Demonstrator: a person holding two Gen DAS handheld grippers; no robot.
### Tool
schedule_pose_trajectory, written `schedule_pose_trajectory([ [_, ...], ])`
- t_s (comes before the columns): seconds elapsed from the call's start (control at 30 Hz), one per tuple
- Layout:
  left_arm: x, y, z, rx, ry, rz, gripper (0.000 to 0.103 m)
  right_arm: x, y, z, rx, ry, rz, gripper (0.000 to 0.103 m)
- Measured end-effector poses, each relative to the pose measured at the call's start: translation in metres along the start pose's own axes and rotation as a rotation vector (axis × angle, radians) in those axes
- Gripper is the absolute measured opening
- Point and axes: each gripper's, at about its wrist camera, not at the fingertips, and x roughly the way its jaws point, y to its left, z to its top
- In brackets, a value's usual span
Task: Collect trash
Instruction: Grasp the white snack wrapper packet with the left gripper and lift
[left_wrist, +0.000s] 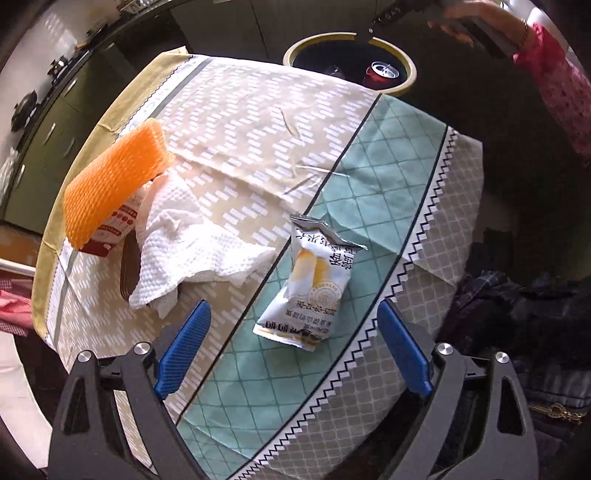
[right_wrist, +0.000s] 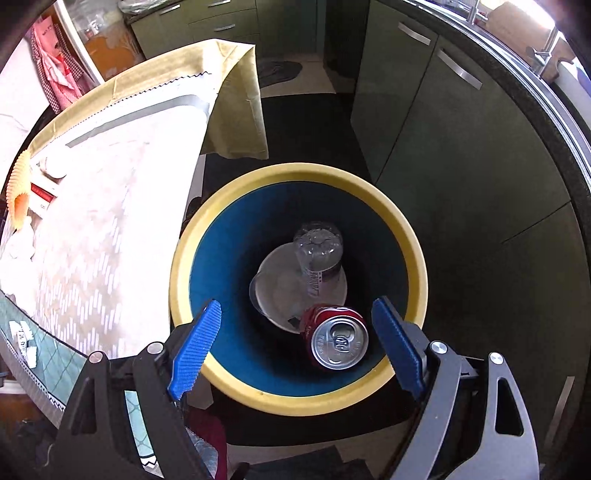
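Observation:
My left gripper (left_wrist: 293, 350) is open and empty just above the table, with a torn white and yellow snack wrapper (left_wrist: 314, 284) lying on the cloth between and ahead of its blue fingers. A crumpled white paper towel (left_wrist: 184, 243) and an orange foam net (left_wrist: 114, 181) on a red and white carton (left_wrist: 118, 225) lie to the left. My right gripper (right_wrist: 295, 343) is open and empty above the yellow-rimmed bin (right_wrist: 295, 402). In the bin lie a red soda can (right_wrist: 338, 338) and a clear plastic bottle (right_wrist: 319, 254). The bin (left_wrist: 402, 62) also shows beyond the table.
The table carries a patterned cloth (left_wrist: 258, 122) in beige, teal and grey. Green cabinets (right_wrist: 461, 147) stand behind the bin. The person's arm in a pink sleeve (left_wrist: 554, 85) holds the right gripper over the bin. Dark clothing (left_wrist: 517, 321) lies at the right.

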Motion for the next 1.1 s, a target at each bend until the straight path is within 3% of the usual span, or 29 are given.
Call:
schedule_pose_trajectory([
  [0.13,0.015,-0.006,0.006,0.052,0.016,-0.046,0.085,0.004,0.006,0.001,-0.010,0.006,0.012,0.083],
  [0.23,0.025,-0.006,0.007,0.047,0.044,-0.136,0.074,0.007,0.008,0.000,-0.014,0.013,0.019,0.083],
  [0.4,0.039,-0.006,0.008,0.037,0.076,-0.195,0.054,0.012,0.010,-0.002,-0.011,0.020,0.037,0.083],
  [0.67,0.052,0.003,0.010,0.004,0.089,-0.169,0.042,0.019,0.012,-0.004,-0.015,0.029,0.054,0.083],
  [0.83,0.048,0.011,0.018,-0.016,0.076,-0.163,0.040,0.016,0.009,-0.005,-0.010,0.018,0.063,0.083],
  [1.1,0.023,0.007,0.063,0.014,0.022,-0.173,0.040,-0.012,-0.009,-0.015,0.044,-0.056,0.076,0.083],
])
